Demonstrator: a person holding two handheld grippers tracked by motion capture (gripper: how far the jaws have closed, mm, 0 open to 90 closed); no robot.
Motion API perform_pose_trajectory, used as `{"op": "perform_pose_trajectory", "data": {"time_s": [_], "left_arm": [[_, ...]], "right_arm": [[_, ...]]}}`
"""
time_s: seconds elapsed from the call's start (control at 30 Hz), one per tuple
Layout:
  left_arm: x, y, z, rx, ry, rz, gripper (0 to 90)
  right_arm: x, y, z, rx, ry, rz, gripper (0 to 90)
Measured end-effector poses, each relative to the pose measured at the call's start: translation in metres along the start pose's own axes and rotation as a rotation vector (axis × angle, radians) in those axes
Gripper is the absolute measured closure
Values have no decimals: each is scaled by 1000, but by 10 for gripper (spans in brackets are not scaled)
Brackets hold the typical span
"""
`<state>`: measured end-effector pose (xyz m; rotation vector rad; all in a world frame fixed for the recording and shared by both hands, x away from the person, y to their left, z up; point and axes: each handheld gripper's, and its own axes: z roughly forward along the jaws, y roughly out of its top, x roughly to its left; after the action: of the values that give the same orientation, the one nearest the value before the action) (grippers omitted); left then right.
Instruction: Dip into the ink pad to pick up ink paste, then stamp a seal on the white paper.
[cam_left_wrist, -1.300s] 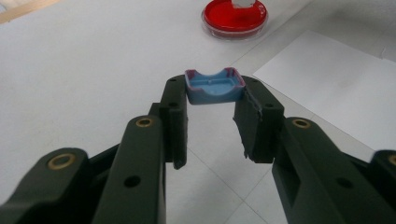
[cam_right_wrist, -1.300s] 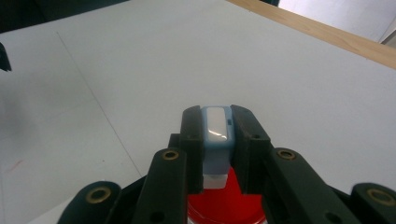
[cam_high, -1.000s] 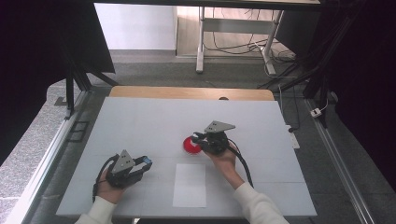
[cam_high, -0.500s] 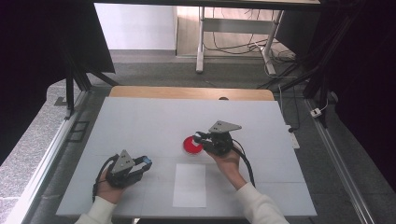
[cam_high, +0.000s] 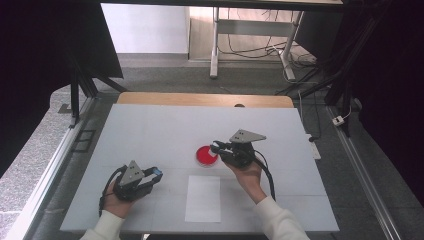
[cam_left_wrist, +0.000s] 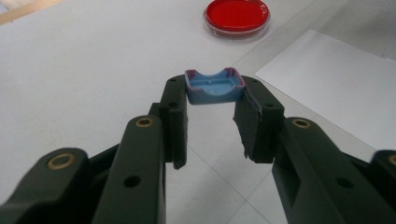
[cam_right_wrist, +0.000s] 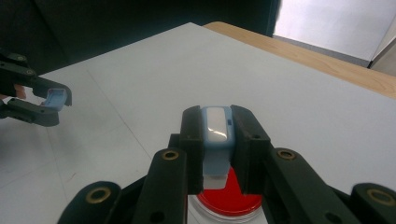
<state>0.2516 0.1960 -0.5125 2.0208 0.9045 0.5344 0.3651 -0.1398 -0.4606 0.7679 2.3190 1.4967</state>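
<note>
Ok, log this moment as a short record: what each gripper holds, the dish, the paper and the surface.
left gripper: jaws shut on a blue cap, hollow side up
right gripper: jaws shut on a blue-and-white device, above the dish
red petri dish: on the table, lid on
white paper sheet: flat, near the front edge
table: white top, wooden far edge

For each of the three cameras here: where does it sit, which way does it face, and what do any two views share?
High view: above the person's side, facing forward and down on the white table; both forearms show.
Left gripper view: along its jaws, which pinch a blue cap.
Right gripper view: along its jaws, which pinch a blue device.
All share the red dish.
</note>
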Motion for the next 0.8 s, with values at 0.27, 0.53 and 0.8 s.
{"op": "perform_pose_trajectory", "data": {"time_s": [0.27,0.53,0.8], "left_arm": [[0,0,0,2,1,0,646],[-1,0,0,0,7,1,646],[0,0,0,0,6,0,645]], "right_arm": [[3,-5,-11,3,-3,5,749],[6,-8,-21,-3,5,17,749],[12,-12,-20,23,26,4,749]]}}
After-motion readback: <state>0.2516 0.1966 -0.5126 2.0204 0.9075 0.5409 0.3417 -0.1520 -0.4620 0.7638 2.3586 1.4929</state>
